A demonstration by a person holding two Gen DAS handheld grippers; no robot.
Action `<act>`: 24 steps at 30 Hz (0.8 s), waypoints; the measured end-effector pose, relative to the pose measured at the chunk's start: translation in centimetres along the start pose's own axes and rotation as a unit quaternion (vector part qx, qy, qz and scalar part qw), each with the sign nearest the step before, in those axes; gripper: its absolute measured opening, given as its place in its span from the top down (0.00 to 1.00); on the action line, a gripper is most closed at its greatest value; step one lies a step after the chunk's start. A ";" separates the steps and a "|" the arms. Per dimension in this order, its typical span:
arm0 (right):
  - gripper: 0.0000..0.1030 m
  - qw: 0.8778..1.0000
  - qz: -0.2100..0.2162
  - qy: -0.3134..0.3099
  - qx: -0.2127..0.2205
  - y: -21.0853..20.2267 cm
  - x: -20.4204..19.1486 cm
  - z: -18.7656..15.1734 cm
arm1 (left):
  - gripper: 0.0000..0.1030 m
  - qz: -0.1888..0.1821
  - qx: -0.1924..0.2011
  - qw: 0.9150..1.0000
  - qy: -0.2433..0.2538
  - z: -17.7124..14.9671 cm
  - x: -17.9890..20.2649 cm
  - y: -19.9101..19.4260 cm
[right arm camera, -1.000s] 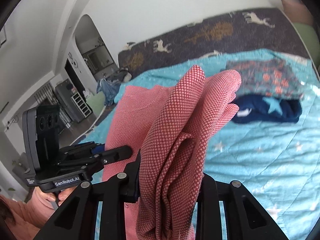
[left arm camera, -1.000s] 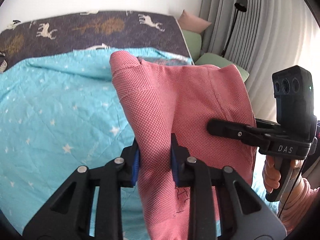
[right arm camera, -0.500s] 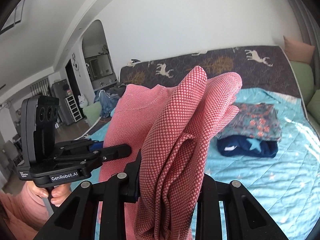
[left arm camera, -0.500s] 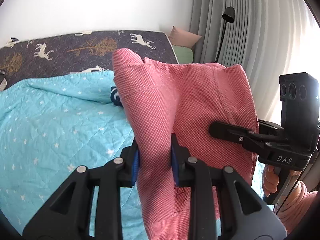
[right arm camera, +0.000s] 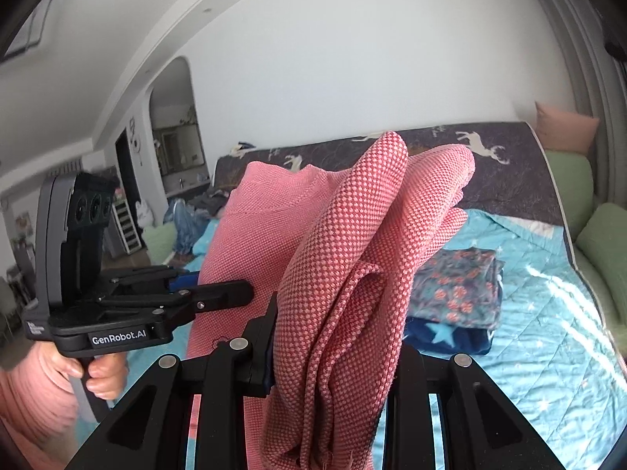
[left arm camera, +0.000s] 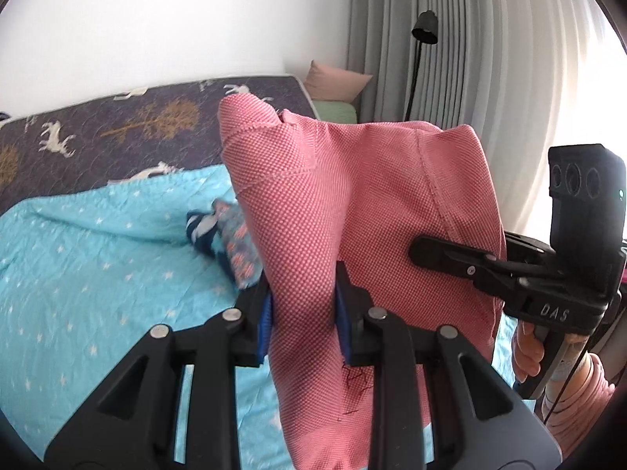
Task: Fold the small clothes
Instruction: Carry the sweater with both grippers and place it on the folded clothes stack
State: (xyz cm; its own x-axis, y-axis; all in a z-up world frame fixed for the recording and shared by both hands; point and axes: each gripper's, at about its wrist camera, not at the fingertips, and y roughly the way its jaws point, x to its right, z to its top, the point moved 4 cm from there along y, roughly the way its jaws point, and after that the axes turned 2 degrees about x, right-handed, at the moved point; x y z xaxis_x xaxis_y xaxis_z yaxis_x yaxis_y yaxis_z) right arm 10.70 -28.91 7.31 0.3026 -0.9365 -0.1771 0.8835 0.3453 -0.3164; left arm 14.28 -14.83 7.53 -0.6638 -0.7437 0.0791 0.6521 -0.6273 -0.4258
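A pink knit garment point(left arm camera: 352, 211) hangs in the air above the bed, stretched between both grippers. My left gripper point(left arm camera: 303, 313) is shut on one bunched edge of it. My right gripper point(right arm camera: 333, 344) is shut on the other edge, where the pink garment point(right arm camera: 352, 258) folds in thick layers. The right gripper also shows in the left wrist view point(left arm camera: 462, 258) at the right, clamped on the cloth. The left gripper shows in the right wrist view point(right arm camera: 219, 293) at the left, clamped on the cloth.
A turquoise star quilt point(left arm camera: 98, 258) covers the bed, with a dark deer-print blanket point(left arm camera: 117, 129) behind. A stack of folded clothes point(right arm camera: 458, 297) lies on the quilt. Green and pink pillows point(right arm camera: 568, 164), curtains and a black floor lamp point(left arm camera: 421, 55) stand at the right.
Both grippers have lifted and tilted upward with the pink garment, so more wall and room show. Their hold on the cloth is unchanged.
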 end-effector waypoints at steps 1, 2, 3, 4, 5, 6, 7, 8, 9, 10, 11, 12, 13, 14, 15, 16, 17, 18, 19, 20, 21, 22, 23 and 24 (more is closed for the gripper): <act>0.72 1.000 -0.001 0.005 0.005 -0.2 0.8 0.9 | 0.72 -0.003 0.005 1.000 0.003 0.5 0.4 0.2; 0.72 1.000 -0.002 0.007 0.009 -0.3 1.2 1.4 | 0.72 -0.006 0.011 1.000 0.007 1.3 0.7 0.5; 0.72 1.000 -0.006 0.006 0.016 -0.6 1.8 2.4 | 0.72 -0.008 0.016 1.000 0.011 2.1 1.0 0.7; 0.72 1.000 -0.009 0.004 0.021 -0.7 2.2 3.1 | 0.72 -0.009 0.021 1.000 0.014 2.6 1.3 1.0; 0.72 1.000 -0.012 0.002 0.025 -1.0 2.5 3.8 | 0.72 -0.010 0.027 0.999 0.018 3.4 1.5 1.2; 0.72 0.999 -0.015 -0.001 0.029 -1.1 2.8 4.5 | 0.72 -0.009 0.033 0.999 0.021 4.2 1.7 1.5; 0.72 0.999 -0.017 -0.003 0.032 -1.1 3.0 5.1 | 0.72 -0.008 0.037 0.999 0.024 4.8 1.8 1.8; 0.72 0.999 -0.020 -0.007 0.037 -1.2 3.2 5.8 | 0.72 -0.007 0.041 0.999 0.026 5.4 1.8 2.0; 0.72 0.999 -0.023 -0.009 0.041 -1.1 3.5 6.5 | 0.72 -0.004 0.045 0.999 0.029 6.1 1.9 2.4; 0.72 0.999 -0.025 -0.008 0.044 -0.9 3.8 7.2 | 0.72 -0.001 0.048 0.998 0.032 6.8 1.9 2.8; 0.72 0.999 -0.025 -0.006 0.046 -0.9 4.0 7.7 | 0.72 0.004 0.053 0.998 0.037 7.6 1.9 3.2; 0.72 0.998 -0.026 -0.002 0.049 -0.5 4.5 8.5 | 0.72 0.008 0.055 0.998 0.041 8.1 1.9 3.6; 0.72 0.998 -0.027 0.004 0.051 -0.2 5.0 9.1 | 0.72 0.015 0.057 0.997 0.047 8.7 1.9 4.2; 0.72 0.998 -0.025 0.011 0.051 0.3 5.6 9.6 | 0.72 0.021 0.058 0.997 0.050 9.2 1.8 4.7; 0.72 0.998 -0.023 0.018 0.050 0.6 6.0 9.9 | 0.72 0.027 0.057 0.997 0.053 9.6 1.7 5.3; 0.72 0.998 -0.020 0.027 0.049 1.3 6.6 10.4 | 0.72 0.034 0.056 0.996 0.055 10.0 1.5 5.9; 0.72 0.998 -0.018 0.032 0.048 1.6 7.0 10.7 | 0.72 0.041 0.054 0.996 0.056 10.3 1.3 6.5; 0.72 0.998 -0.018 0.037 0.047 2.5 7.5 11.1 | 0.72 0.047 0.053 0.996 0.056 10.5 1.1 7.0; 0.72 0.998 -0.018 0.039 0.046 3.0 8.1 11.4 | 0.72 0.053 0.051 0.996 0.056 10.8 0.8 7.7; 0.72 0.998 -0.017 0.040 0.045 3.7 8.5 11.7 | 0.72 0.059 0.049 0.996 0.054 10.9 0.4 8.4; 0.72 0.998 -0.015 0.041 0.043 4.5 9.2 12.0 | 0.72 0.062 0.046 0.996 0.051 11.1 0.1 9.1; 0.72 0.998 -0.016 0.044 0.041 5.4 9.7 12.2 | 0.72 0.065 0.042 0.996 0.048 11.3 -0.3 9.9; 0.72 0.998 -0.016 0.047 0.039 6.1 10.2 12.3 | 0.72 0.068 0.038 0.996 0.045 11.4 -0.9 10.8; 0.72 0.998 -0.017 0.051 0.035 7.0 10.7 12.4 | 0.72 0.071 0.035 0.996 0.043 11.5 -1.2 11.4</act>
State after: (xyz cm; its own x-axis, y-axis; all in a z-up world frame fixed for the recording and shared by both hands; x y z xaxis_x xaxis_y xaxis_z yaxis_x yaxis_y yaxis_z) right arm 24.52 -37.27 14.77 0.2365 -0.9356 -0.2621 0.9171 0.3040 -0.2579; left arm 26.77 -23.75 12.92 -0.5907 -0.8050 -0.0562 0.7633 -0.5348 -0.3624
